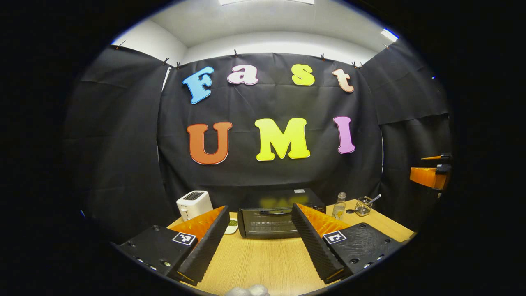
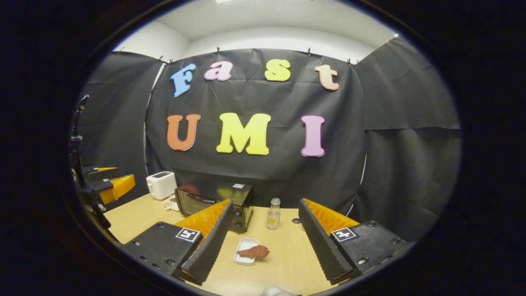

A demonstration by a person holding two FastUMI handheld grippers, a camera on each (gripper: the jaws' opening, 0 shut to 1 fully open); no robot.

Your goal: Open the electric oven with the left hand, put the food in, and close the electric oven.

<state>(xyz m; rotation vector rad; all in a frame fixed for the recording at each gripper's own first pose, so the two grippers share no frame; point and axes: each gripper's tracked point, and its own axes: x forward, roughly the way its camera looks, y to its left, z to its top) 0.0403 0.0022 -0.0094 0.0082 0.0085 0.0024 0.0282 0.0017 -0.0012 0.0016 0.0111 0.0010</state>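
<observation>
A black electric oven (image 1: 274, 218) stands at the back of the wooden table with its door closed; in the right gripper view the oven (image 2: 215, 201) is at left of centre. My left gripper (image 1: 259, 220) is open, held above the table and pointing at the oven door, well short of it. A brown piece of food (image 2: 254, 251) lies across a small white tray (image 2: 243, 252) on the table. My right gripper (image 2: 265, 211) is open, hovering over the table with the tray between and beyond its fingers, not touching it. The left gripper (image 2: 107, 183) also appears at the far left.
A white toaster (image 1: 194, 204) stands left of the oven, with a small white dish (image 1: 232, 226) beside it. Right of the oven are a clear bottle (image 1: 339, 205) and a wire holder (image 1: 363, 206). The right gripper (image 1: 431, 172) appears at the far right edge.
</observation>
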